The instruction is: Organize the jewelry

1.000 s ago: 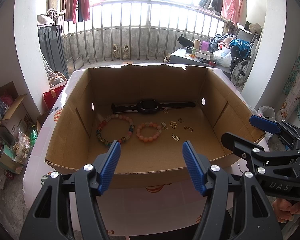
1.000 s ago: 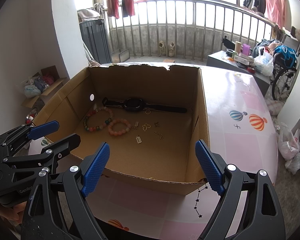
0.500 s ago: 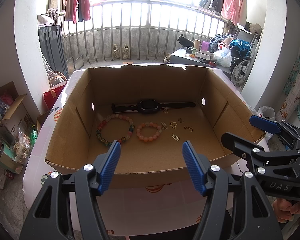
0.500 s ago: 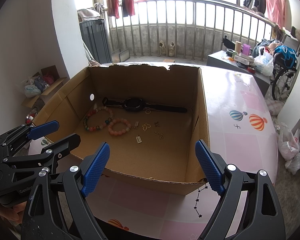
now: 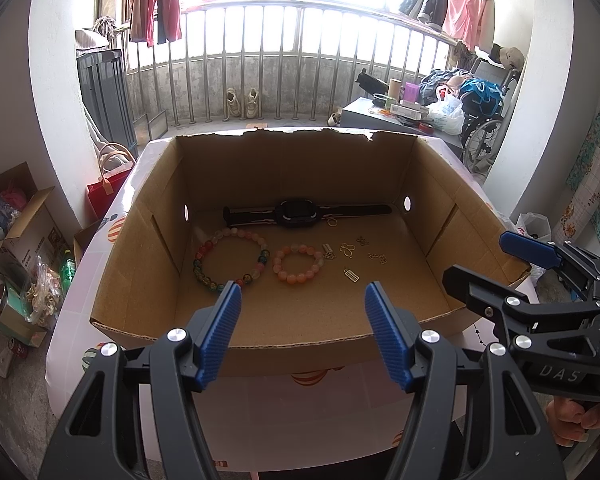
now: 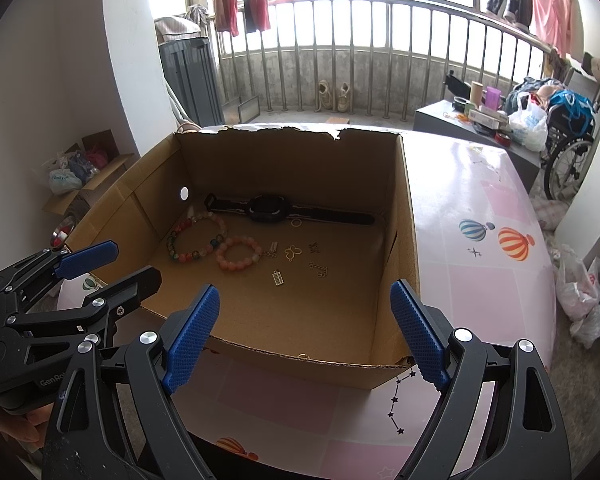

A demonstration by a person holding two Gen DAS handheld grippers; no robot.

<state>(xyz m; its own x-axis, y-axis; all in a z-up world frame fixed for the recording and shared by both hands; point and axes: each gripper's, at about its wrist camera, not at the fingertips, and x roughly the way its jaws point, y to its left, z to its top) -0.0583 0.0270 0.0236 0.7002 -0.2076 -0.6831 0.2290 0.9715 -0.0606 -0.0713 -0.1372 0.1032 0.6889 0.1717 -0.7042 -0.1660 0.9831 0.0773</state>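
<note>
An open cardboard box (image 5: 148,264) (image 6: 404,216) sits on a pink table. On its floor lie a black watch (image 5: 298,212) (image 6: 268,208), a multicoloured bead bracelet (image 5: 204,276) (image 6: 172,246), a pink bead bracelet (image 5: 298,278) (image 6: 238,266) and several small gold charms (image 5: 347,250) (image 6: 292,253). My left gripper (image 5: 302,332) hovers open in front of the box's near wall, with nothing between its blue pads. My right gripper (image 6: 302,332) is open too, wider, near the box's front right corner. Each gripper shows in the other's view: the left gripper (image 6: 112,264), the right gripper (image 5: 492,264).
The table (image 6: 484,280) has bare room to the right of the box. A railing, hanging clothes and a low side table with clutter (image 5: 404,110) stand behind. Boxes and bags (image 5: 16,240) sit on the floor at left; plastic bags (image 6: 584,292) lie at right.
</note>
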